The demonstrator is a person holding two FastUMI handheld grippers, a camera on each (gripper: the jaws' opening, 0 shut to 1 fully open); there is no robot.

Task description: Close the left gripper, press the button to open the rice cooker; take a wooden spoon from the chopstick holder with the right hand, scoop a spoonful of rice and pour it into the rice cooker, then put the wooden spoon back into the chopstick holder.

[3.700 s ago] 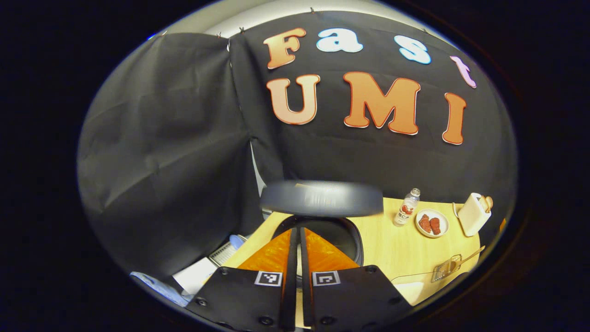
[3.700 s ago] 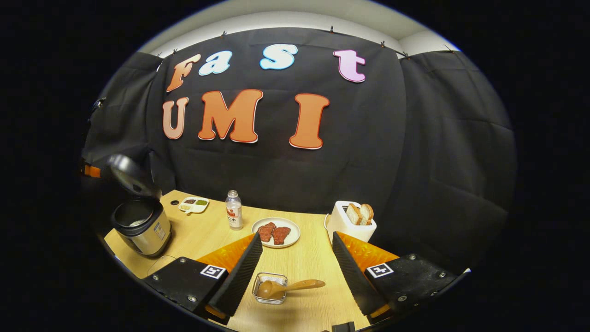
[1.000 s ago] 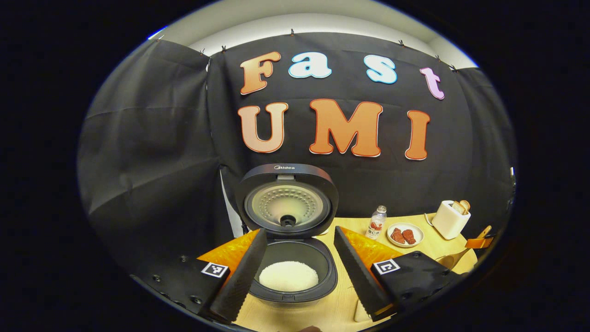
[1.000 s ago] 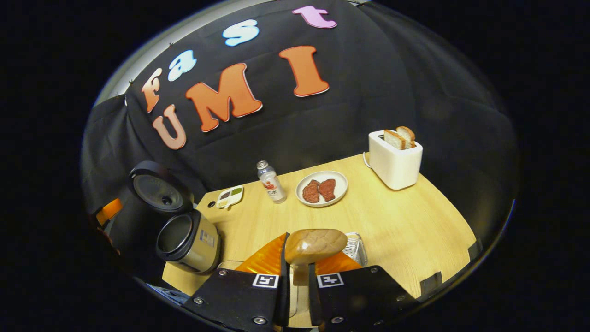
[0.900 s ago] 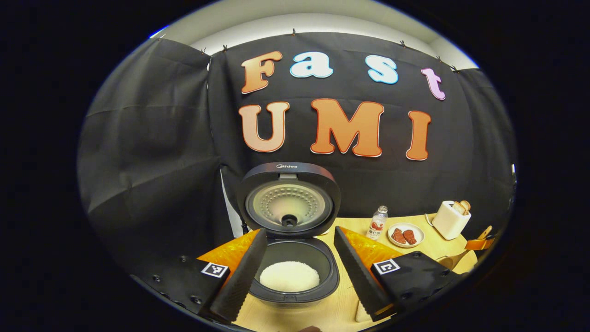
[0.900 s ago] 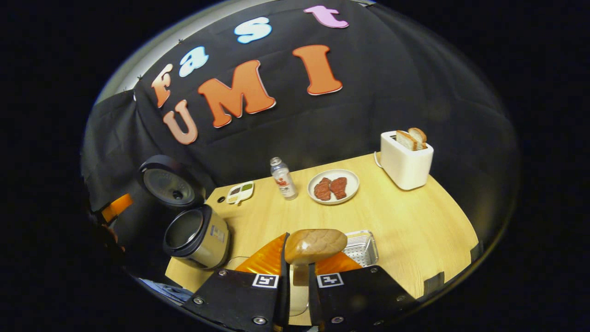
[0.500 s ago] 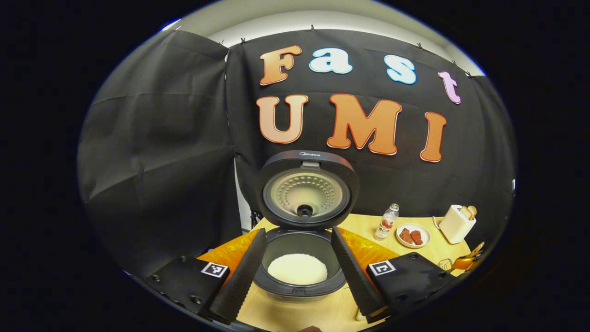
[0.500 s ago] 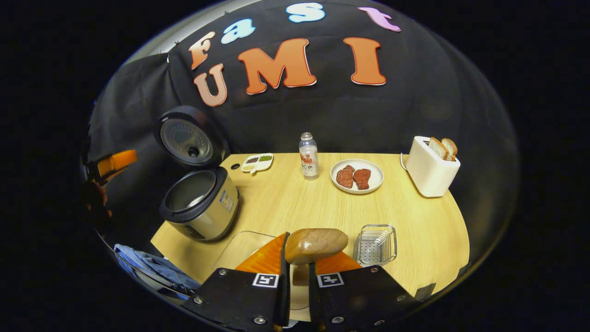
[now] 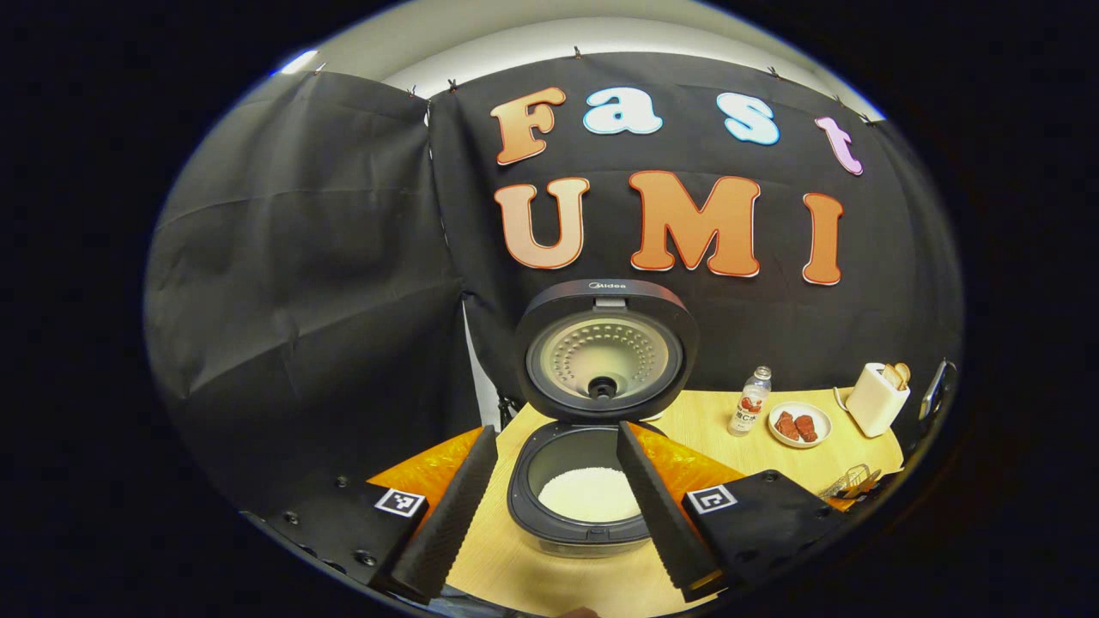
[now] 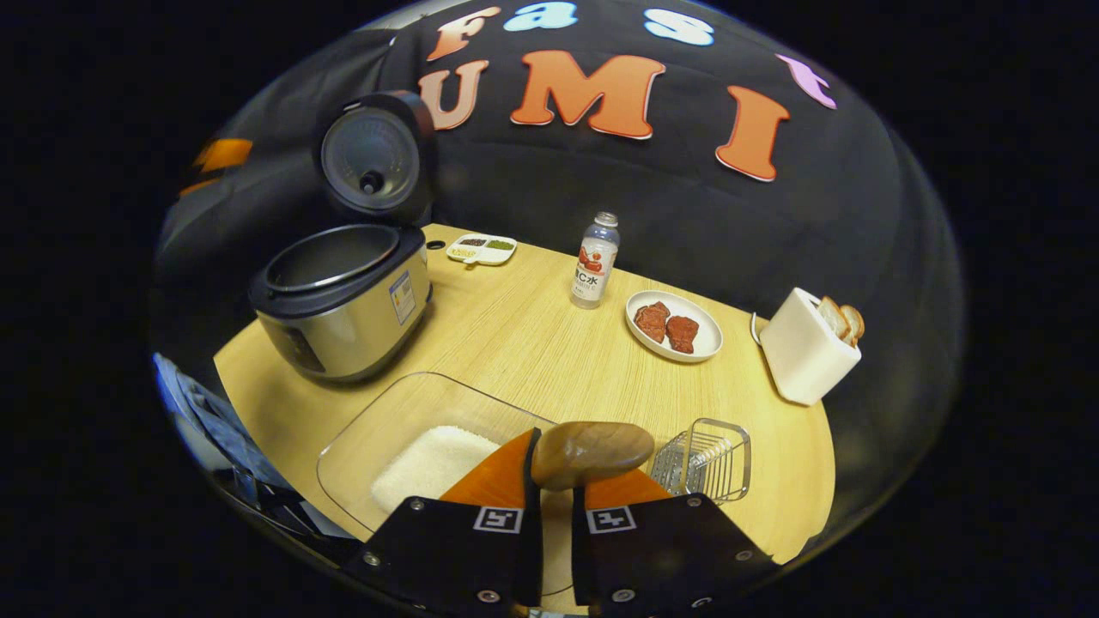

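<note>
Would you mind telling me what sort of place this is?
Probably a staged kitchen set in a cloth-walled recording booth, not a real kitchen: an open rice cooker, a toaster and a plate of meat share one wooden table.

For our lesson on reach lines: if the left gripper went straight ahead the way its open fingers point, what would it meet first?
Probably the open silver rice cooker: its dark rim and the white rice lie between the left gripper fingers, with the raised round lid just beyond. Depth is unclear, so rim or lid first is uncertain.
</note>
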